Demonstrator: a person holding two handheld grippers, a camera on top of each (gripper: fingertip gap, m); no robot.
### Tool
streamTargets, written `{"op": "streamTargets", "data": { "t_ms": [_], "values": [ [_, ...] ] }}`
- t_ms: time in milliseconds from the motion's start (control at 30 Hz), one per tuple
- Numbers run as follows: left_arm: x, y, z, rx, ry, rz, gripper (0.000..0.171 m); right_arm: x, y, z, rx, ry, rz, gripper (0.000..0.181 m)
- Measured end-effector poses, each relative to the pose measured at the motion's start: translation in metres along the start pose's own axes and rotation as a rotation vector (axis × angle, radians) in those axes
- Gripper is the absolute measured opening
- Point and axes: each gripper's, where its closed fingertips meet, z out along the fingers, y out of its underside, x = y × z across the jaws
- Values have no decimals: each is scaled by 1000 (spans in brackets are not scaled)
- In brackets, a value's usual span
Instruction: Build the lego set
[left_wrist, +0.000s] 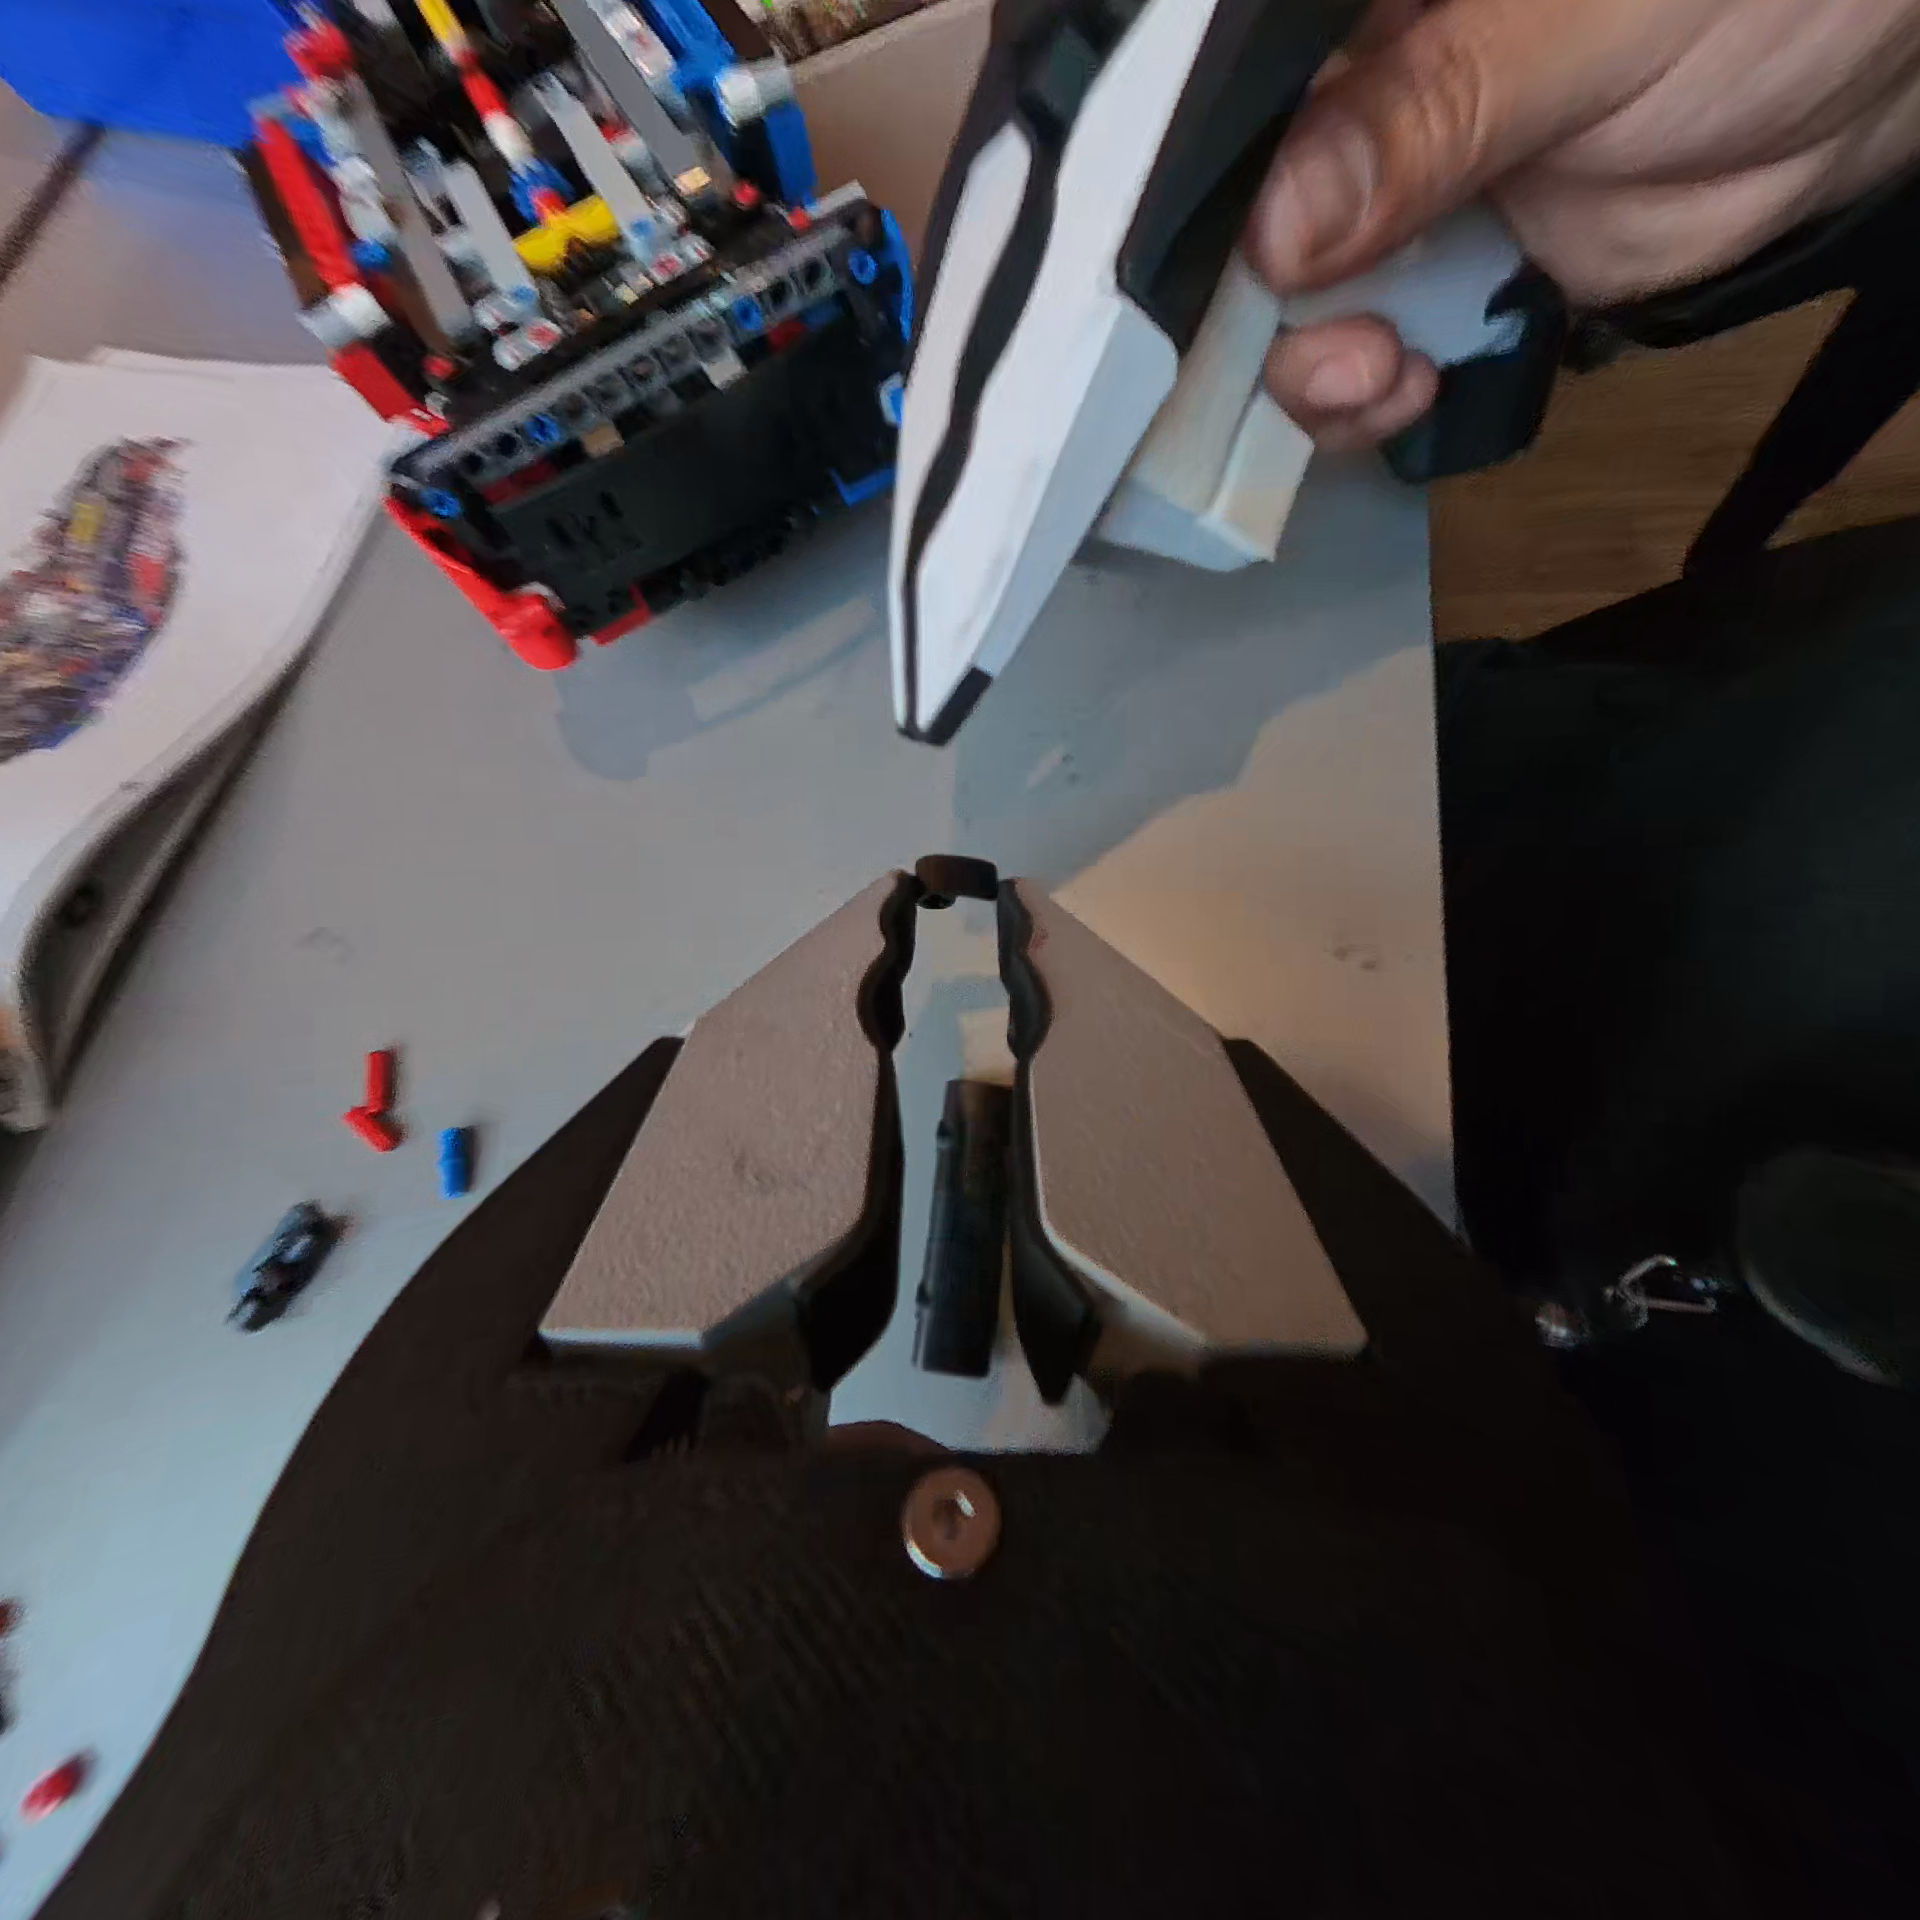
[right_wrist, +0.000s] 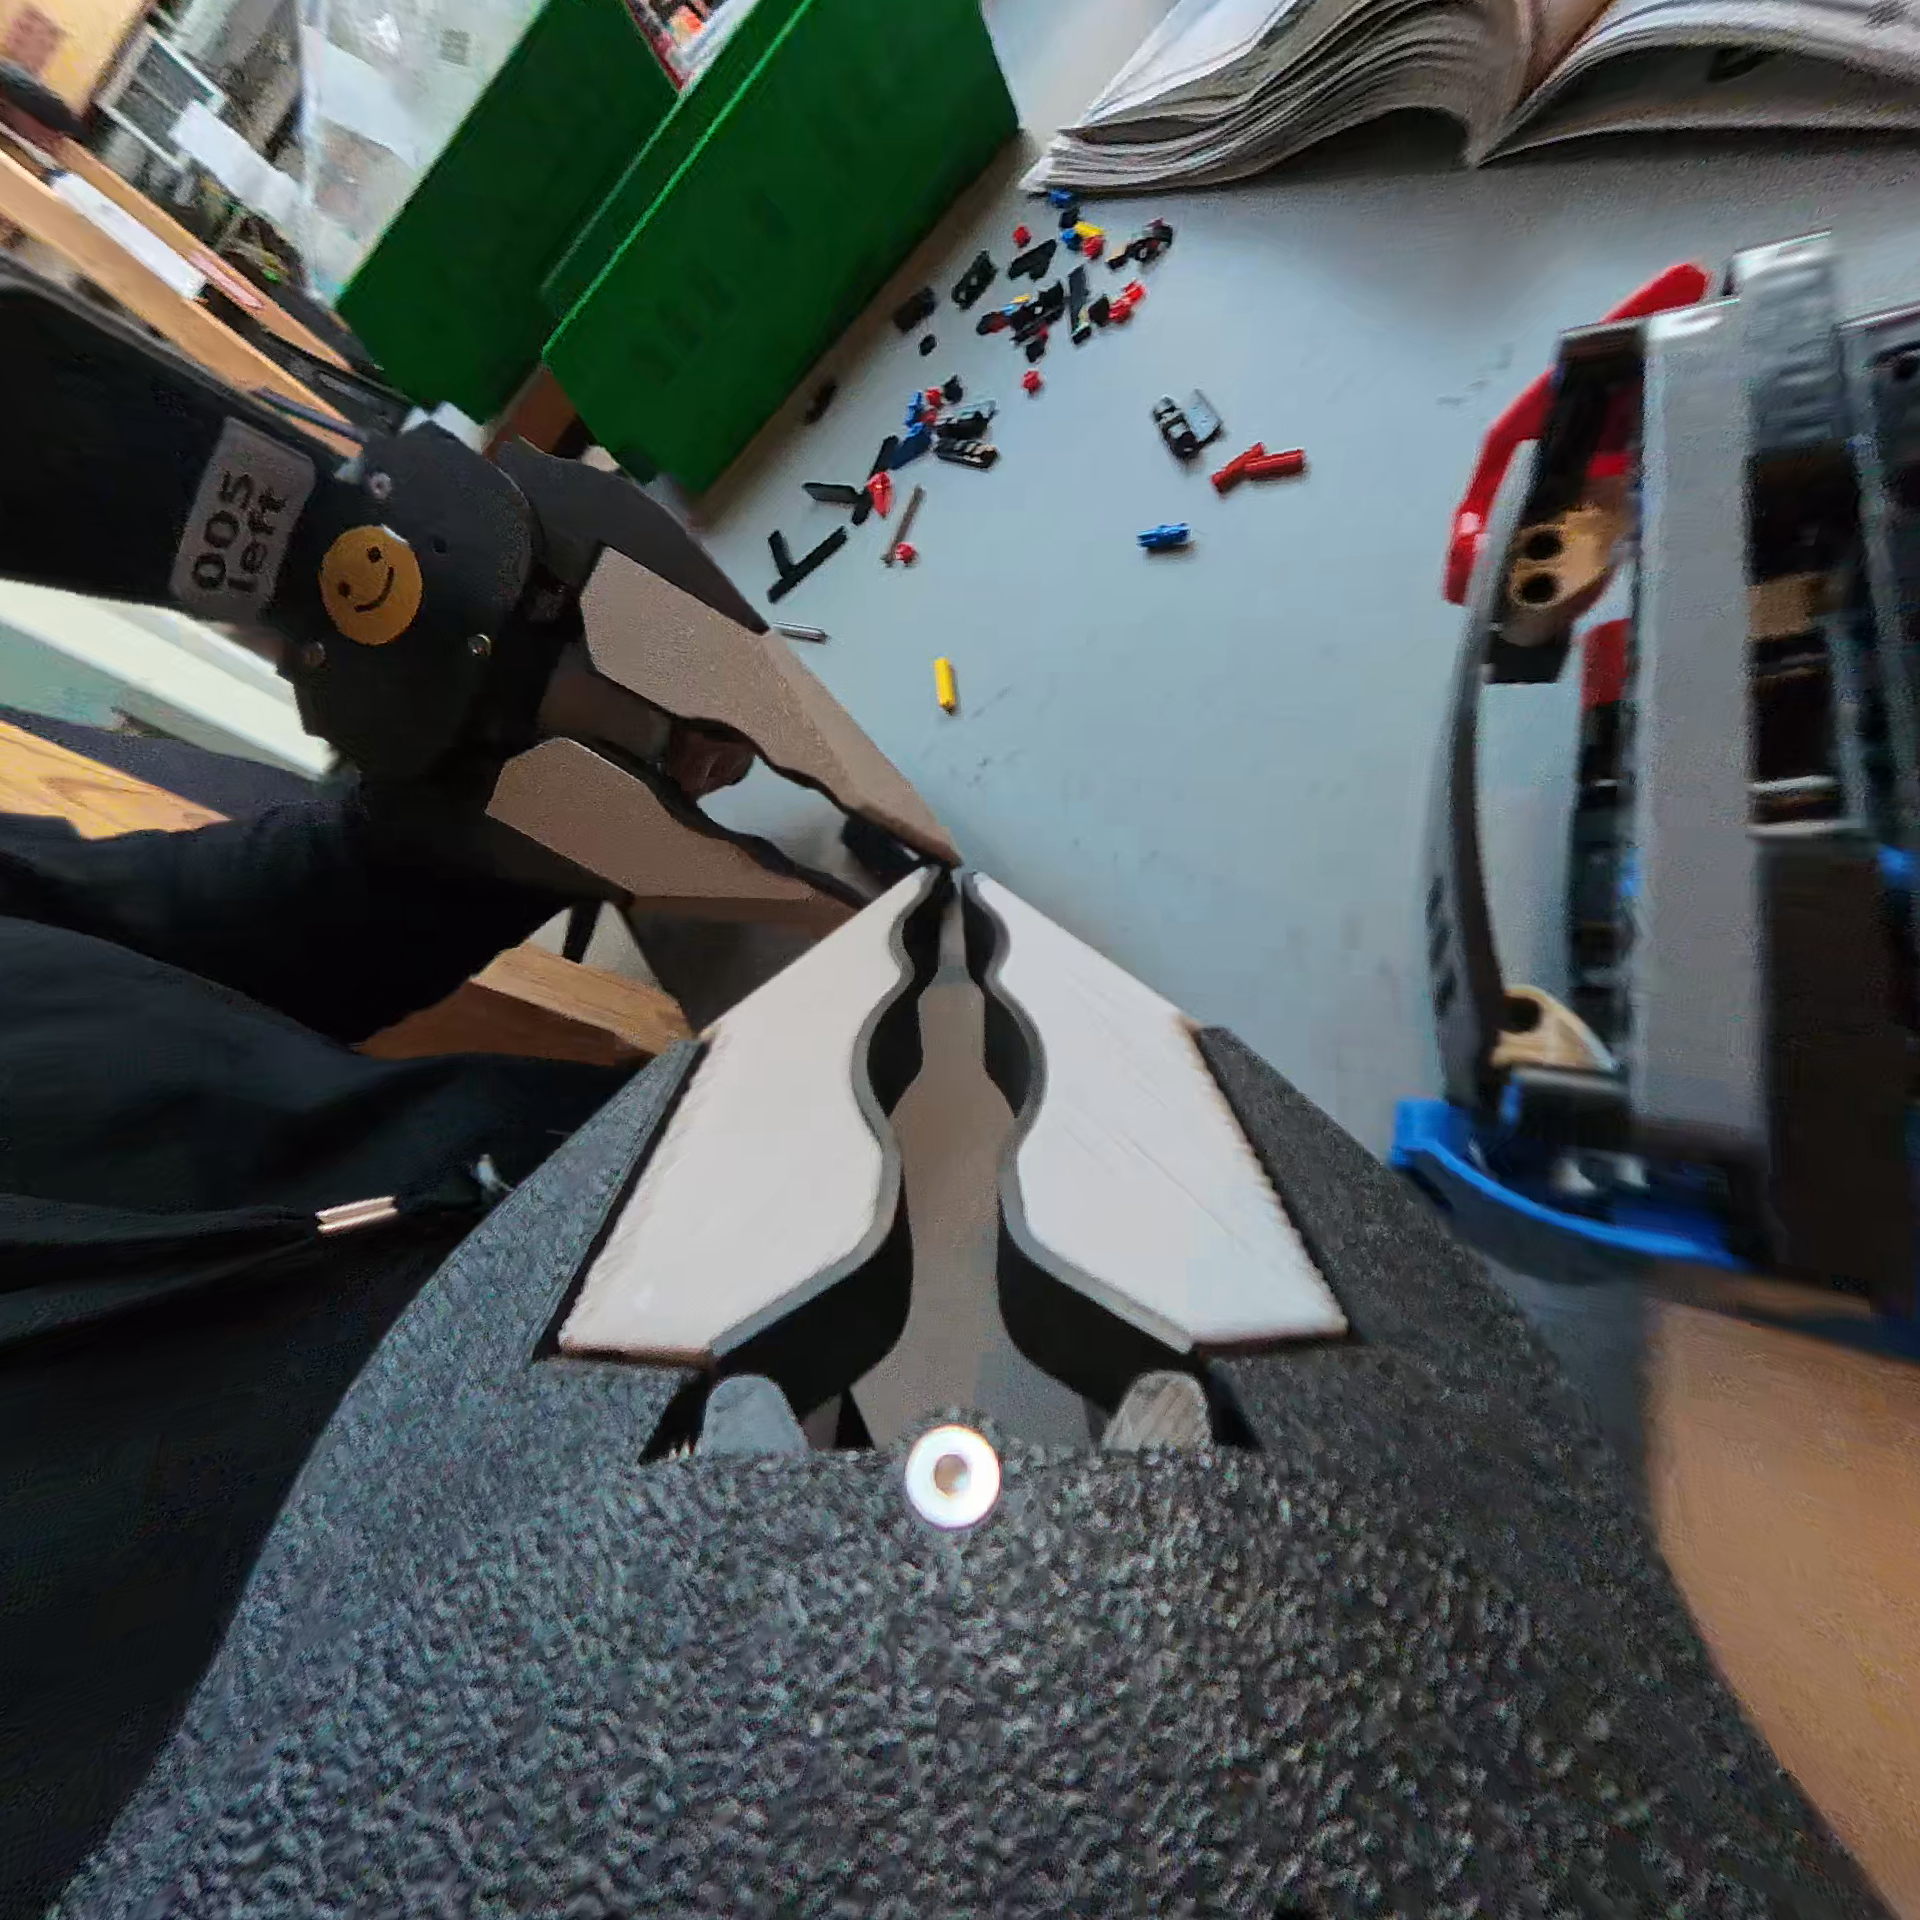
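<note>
We pinch small black piece (left_wrist: 956, 878) at tips of left gripper (left_wrist: 958, 896), over table's (left_wrist: 520, 935) near edge. Right gripper (right_wrist: 951, 883) nearly closed, empty, tip-to-tip. Model (left_wrist: 623, 364) farther back. Risk: shallow grip, nudge pops piece loose.

table (left_wrist: 436, 831): pale grey, plain
lego model (left_wrist: 623, 416): mostly black, with red and blue trim, grey beams and a yellow part near its top
instruction book (left_wrist: 156, 582): left of the lego model, white pages, a many-coloured print
loose pieces (right_wrist: 1039, 301): red, blue, black, one yellow
left gripper (left_wrist: 956, 883): beige fingers with black wavy edges, black body, pinching a small black piece (left_wrist: 954, 878)
right gripper (right_wrist: 954, 883): white fingers with black edging, speckled black body
bins (right_wrist: 675, 239): bright green
round sticker (right_wrist: 371, 584): yellow, smiling face, on the left gripper
</note>
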Motion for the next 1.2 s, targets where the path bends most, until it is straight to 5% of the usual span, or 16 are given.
{"op": "streamTargets", "data": {
  "t_ms": [167,567,1033,1200],
  "values": [
    [10,19,27,-182,76,70,13,18,16,-14,-81,122,-124,5],
    [23,15,31,-201,213,-11,21,22,39,8,-256,159,-290,8],
    [11,21,7,-202,202,19,35,17,40,16,-309,155,-431,10],
    [-2,48,-24,-289,174,-21,31,14,37,16,-318,128,-518,17]
  ]
}}
